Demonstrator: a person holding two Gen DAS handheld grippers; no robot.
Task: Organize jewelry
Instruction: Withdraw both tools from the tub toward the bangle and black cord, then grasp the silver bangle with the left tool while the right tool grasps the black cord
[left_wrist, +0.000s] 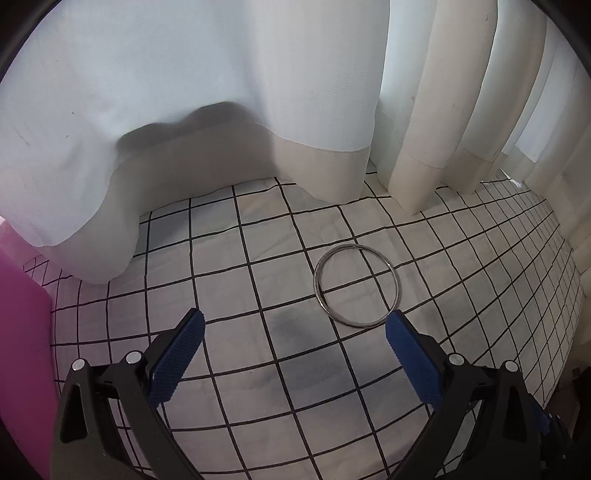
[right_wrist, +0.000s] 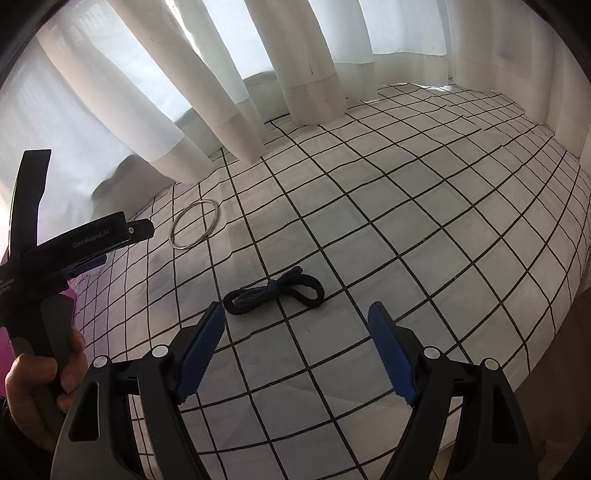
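**Two open grippers poised over jewelry on a checked bedsheet**

Blue ridged pads of the right gripper (right_wrist: 295, 314) stand wide apart with nothing between them, pointing down at a black cord bracelet (right_wrist: 275, 291) tied in a bow shape, lying just beyond its tips on the grid-patterned sheet (right_wrist: 424, 221). Toward the curtained far edge lies a thin silver bangle (left_wrist: 356, 286), flat on the sheet. The left gripper (left_wrist: 295, 325) also stands apart and empty, its right pad just beside the bangle's near rim. A person's hand (right_wrist: 37, 376) holds the left gripper's handle, which reads "GenRobot.AI". A pink object (left_wrist: 22, 332) sits at the left edge.

Judged step: reaching for the first pieces. Next, each gripper likely needs to lower and straddle its piece before closing.
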